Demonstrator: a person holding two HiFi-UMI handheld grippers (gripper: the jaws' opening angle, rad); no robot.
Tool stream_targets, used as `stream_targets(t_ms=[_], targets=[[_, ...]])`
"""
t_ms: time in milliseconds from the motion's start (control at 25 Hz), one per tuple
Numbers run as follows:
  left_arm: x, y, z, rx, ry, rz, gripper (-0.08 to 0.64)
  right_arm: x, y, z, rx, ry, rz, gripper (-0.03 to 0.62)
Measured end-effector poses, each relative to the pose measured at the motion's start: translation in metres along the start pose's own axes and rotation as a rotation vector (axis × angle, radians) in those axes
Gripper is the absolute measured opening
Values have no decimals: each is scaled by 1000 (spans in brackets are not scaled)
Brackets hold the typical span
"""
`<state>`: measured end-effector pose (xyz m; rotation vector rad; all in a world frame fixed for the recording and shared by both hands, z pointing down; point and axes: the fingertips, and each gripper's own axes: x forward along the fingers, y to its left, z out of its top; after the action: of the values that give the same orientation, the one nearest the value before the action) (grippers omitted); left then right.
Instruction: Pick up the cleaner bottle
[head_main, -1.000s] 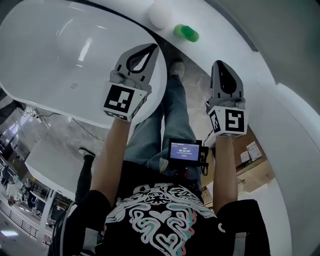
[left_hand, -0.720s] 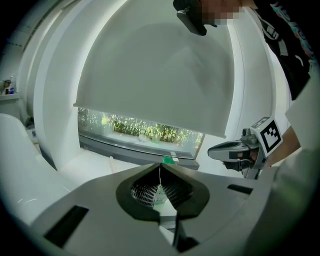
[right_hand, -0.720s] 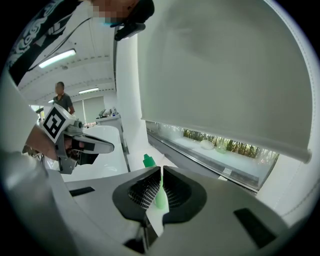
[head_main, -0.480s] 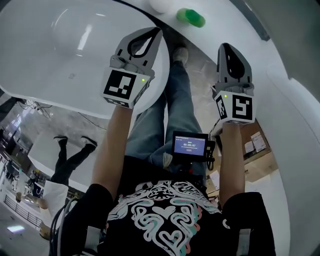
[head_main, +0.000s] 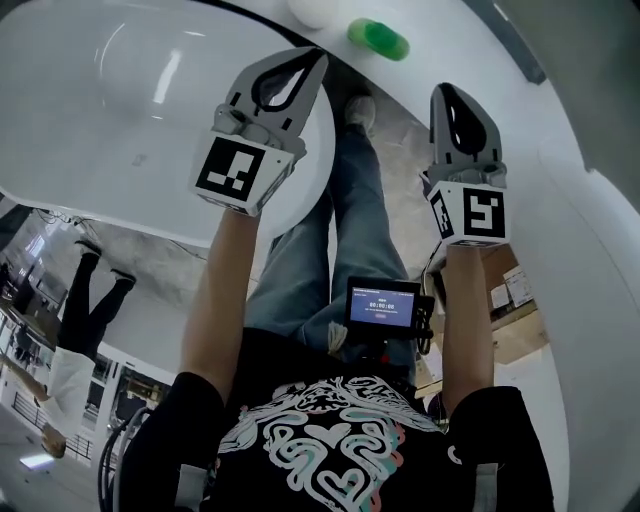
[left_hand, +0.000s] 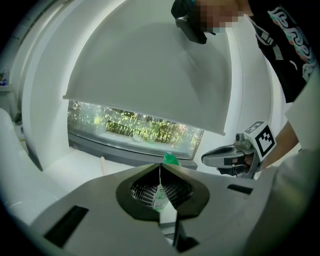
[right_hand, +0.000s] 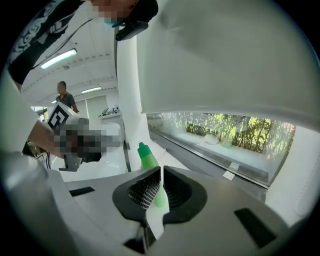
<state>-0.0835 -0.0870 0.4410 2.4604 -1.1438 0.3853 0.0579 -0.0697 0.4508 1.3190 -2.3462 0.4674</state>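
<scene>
Head view: Both tools are held out in front of the person, level with each other. The left hand-held gripper is clenched on nothing, and so is the right hand-held gripper. The cleaner bottle, green, stands on a white ledge ahead of both tips and roughly between them, apart from each. A white rounded object sits just beside it.

Assessment: the task appears to be in its approach step, with no grasp begun. The next move calls for one tool to spread its jaws, then advance until the bottle's body is bracketed before closing.

Left gripper view: The jaw tips meet. The bottle's green cap shows just above them and its label through the slot behind, so this tool is aimed at it. The other tool appears at the right. Only here is that alignment confirmed.

Right gripper view: The jaws are together and empty. The bottle stands upright, left of the tips, before a long window. Its upright posture is plain here, not overhead.
</scene>
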Motion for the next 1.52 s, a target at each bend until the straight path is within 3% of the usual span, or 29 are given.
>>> stream_targets(t_ms=[160, 360, 560, 720, 960, 1200, 1240, 1320, 1520], targets=[[8, 6, 7, 30, -53, -23, 17, 8, 4, -3, -11, 12, 18, 29], [22, 4, -9, 164, 11, -80, 17, 23, 2, -12, 4, 34, 43, 29], [35, 2, -23, 246, 57, -135, 18, 38, 1, -25, -2, 27, 108, 29], [43, 7, -30, 242, 64, -176, 18, 50, 4, -38, -15, 55, 136, 29], [45, 10, -40, 316, 80, -185, 18, 57, 12, -49, -26, 42, 198, 32], [58, 16, -55, 326, 122, -228, 23, 76, 9, -64, -78, 74, 245, 164], [65, 14, -58, 334, 131, -238, 42, 81, 5, -68, -88, 79, 248, 173], [76, 11, -68, 348, 157, -258, 151, 86, -1, -80, -124, 110, 255, 184], [84, 6, -82, 411, 217, -334, 193, 97, 3, -81, -234, 103, 270, 190]])
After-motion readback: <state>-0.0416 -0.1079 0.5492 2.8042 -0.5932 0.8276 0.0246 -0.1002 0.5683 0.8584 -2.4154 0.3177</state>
